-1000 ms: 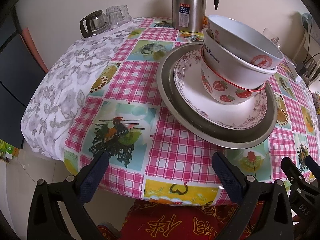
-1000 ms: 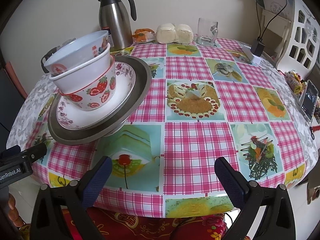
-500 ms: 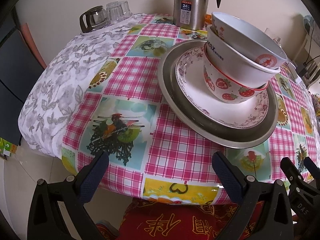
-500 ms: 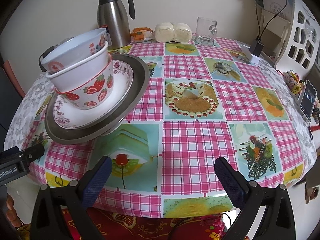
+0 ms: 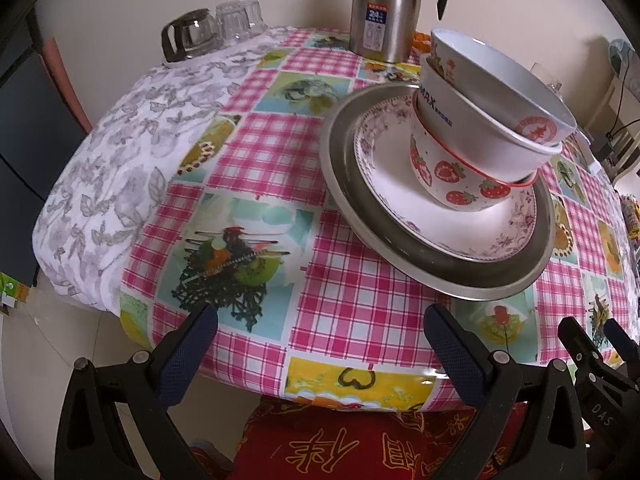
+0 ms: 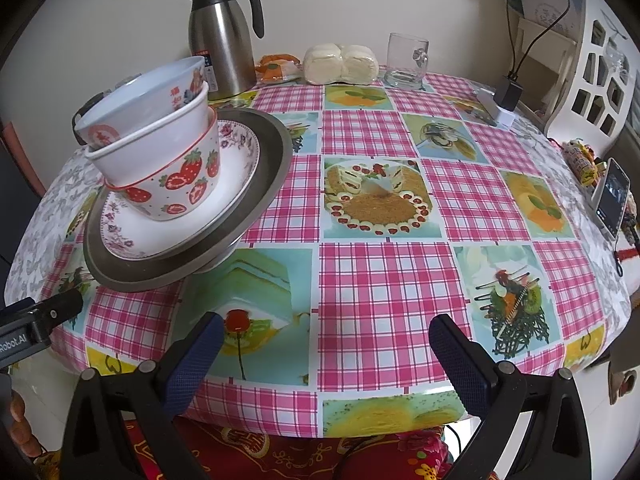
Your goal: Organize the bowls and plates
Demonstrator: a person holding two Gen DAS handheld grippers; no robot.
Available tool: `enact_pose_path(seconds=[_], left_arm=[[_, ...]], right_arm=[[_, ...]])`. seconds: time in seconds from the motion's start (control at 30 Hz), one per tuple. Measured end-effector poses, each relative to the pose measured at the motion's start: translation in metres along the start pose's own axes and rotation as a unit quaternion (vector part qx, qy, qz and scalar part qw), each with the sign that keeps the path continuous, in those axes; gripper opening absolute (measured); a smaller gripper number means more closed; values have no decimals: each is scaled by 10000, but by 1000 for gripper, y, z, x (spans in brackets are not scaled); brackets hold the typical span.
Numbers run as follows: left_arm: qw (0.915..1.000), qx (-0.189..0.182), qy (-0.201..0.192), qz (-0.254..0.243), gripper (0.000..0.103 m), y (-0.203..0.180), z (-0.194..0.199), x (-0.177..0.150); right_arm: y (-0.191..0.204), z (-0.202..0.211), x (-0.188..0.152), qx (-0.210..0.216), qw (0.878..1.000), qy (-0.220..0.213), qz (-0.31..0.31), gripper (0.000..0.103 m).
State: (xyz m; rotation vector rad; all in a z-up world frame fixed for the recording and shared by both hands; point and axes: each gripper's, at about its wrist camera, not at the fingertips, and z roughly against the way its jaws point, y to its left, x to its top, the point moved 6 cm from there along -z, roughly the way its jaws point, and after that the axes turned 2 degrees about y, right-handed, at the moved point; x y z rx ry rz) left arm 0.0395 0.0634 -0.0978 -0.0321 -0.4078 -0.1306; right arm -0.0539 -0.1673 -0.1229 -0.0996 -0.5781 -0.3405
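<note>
Three bowls sit nested on the table: a bowl with a red seal (image 5: 504, 76) on top, a plain white bowl (image 5: 480, 132) under it, and a strawberry bowl (image 5: 452, 176) at the bottom. That stack rests on a floral plate (image 5: 388, 160), which lies in a wide steel plate (image 5: 340, 152) on the checked tablecloth (image 6: 380, 280). The stack leans and sits off-centre on the floral plate, toward the far side in the left wrist view. The left gripper (image 5: 320, 344) and the right gripper (image 6: 324, 348) both hang at the near table edge, jaws spread wide, holding nothing and touching nothing. By the look of it the crockery is already gathered into one pile, so the stacking step seems done or nearly so. If anything is left, the next move would be to straighten the tilted bowls or centre them, which calls for a gentle grip on a thin rim without tipping the pile toward the steel thermos jug (image 6: 224, 32) behind
</note>
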Motion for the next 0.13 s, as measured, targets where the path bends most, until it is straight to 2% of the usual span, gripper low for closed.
enact_pose_path(seconds=[0.13], left_arm=[[10000, -53, 16, -13, 102, -1, -1, 0]], right_arm=[[2, 0, 0, -8, 10000, 6, 17, 103]])
